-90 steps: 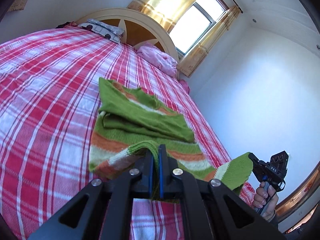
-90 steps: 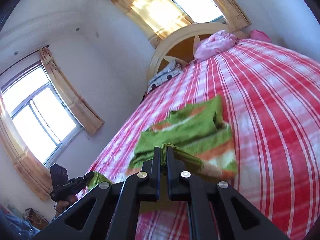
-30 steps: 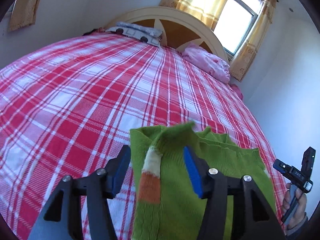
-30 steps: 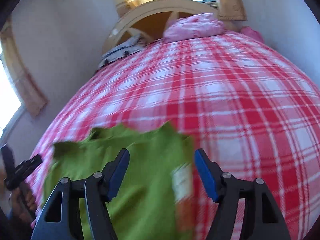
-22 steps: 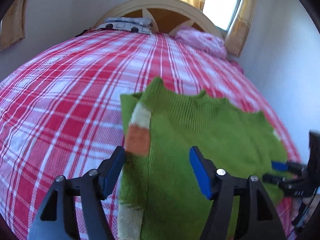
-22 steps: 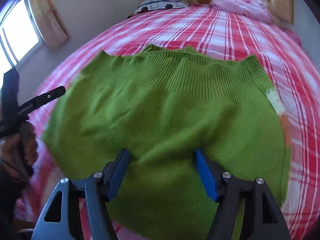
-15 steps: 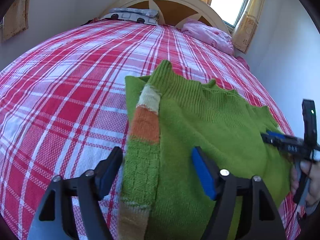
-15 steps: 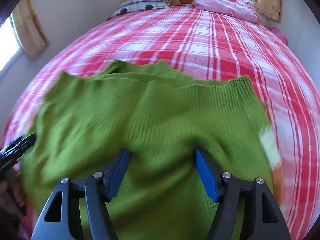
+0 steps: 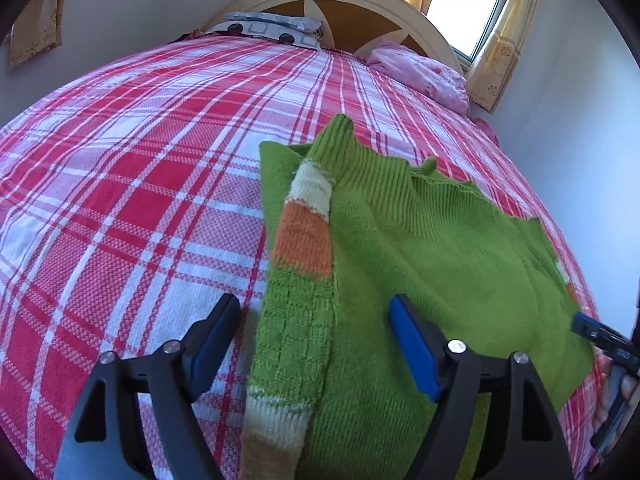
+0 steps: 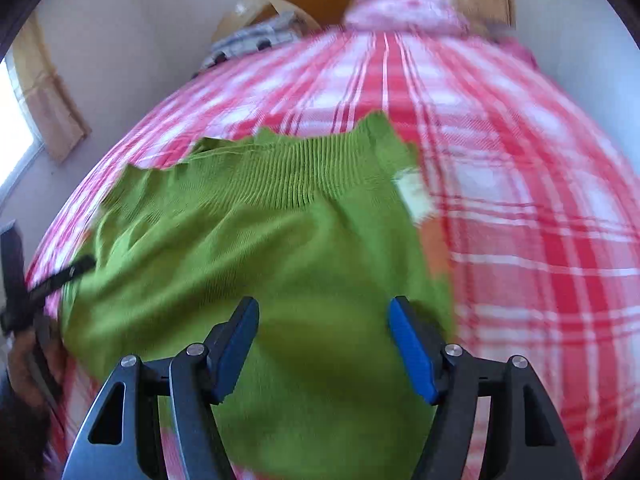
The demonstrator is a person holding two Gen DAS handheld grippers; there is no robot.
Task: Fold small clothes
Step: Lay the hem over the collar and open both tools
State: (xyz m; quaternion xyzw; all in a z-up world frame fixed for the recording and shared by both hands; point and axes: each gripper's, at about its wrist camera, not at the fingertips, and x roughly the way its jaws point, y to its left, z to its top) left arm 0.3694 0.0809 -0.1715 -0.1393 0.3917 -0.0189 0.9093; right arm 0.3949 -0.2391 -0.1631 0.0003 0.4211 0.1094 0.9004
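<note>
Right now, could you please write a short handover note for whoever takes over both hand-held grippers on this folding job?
Left hand-held gripper: open, holding nothing, above the striped sleeve side of the green sweater.
Right hand-held gripper: open, empty, above the sweater's plain green body.
The sweater lies on the red plaid bed, its ribbed edge toward the headboard, the sleeve lying along its left edge.
Done: sweater laid down, one sleeve apparently tucked in.
Left: probably one more fold to make it compact; the right wrist view is blurred, so check that side.
</note>
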